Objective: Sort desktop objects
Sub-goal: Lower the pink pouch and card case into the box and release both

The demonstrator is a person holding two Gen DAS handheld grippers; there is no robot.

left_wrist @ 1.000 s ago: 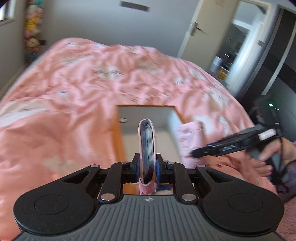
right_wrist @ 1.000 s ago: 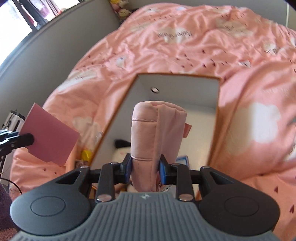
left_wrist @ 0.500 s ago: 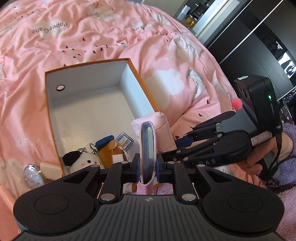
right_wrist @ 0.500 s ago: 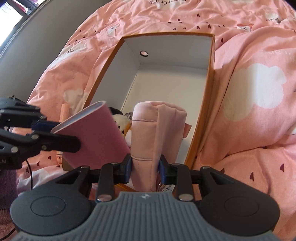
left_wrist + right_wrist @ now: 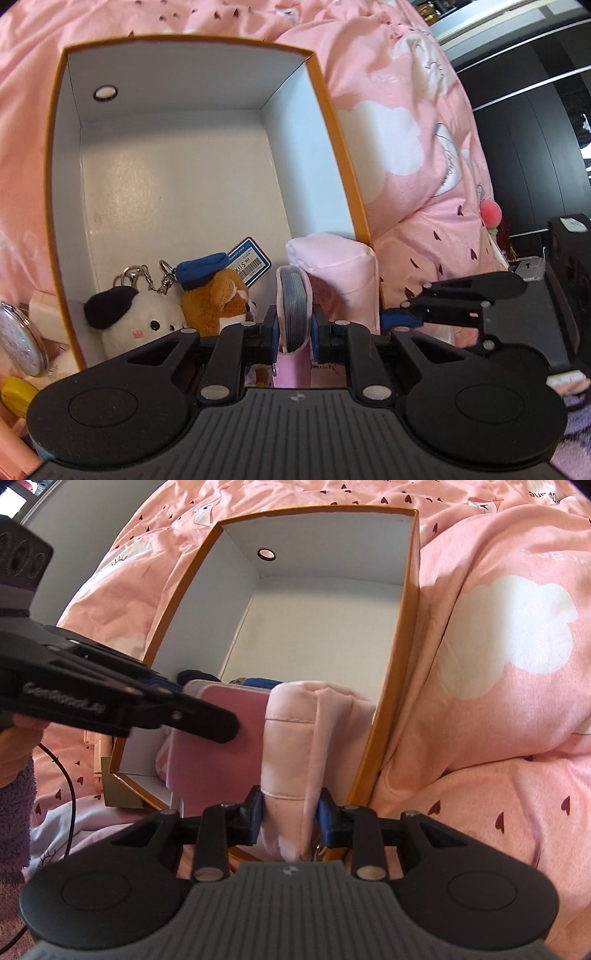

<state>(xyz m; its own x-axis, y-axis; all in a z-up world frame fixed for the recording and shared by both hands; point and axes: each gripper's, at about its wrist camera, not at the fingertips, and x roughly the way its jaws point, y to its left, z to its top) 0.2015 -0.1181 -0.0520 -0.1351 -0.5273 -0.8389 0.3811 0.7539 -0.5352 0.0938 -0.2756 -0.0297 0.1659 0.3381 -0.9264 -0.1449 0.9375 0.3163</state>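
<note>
We see the left gripper (image 5: 293, 332) clamped on a pink notebook (image 5: 293, 310) over the box's (image 5: 343, 147) near end. The right gripper (image 5: 290, 812) is clamped on a pink pouch (image 5: 310, 731) beside it, at the box's near right corner, above two plush keychains (image 5: 166, 314).

One open orange box (image 5: 332, 122) sits on the bed's single pink quilt (image 5: 406, 155). Inside it lie two plush keychain toys, one white (image 5: 136, 325) and one brown (image 5: 218, 302), plus one blue-edged card (image 5: 249, 264). Two pink items are held: one notebook (image 5: 293, 310) and one fabric pouch (image 5: 314, 738). Outside the box lie one glittery compact (image 5: 18, 336) and one yellow object (image 5: 16, 397). Two claws appear, left (image 5: 293, 330) and right (image 5: 290, 816).
</note>
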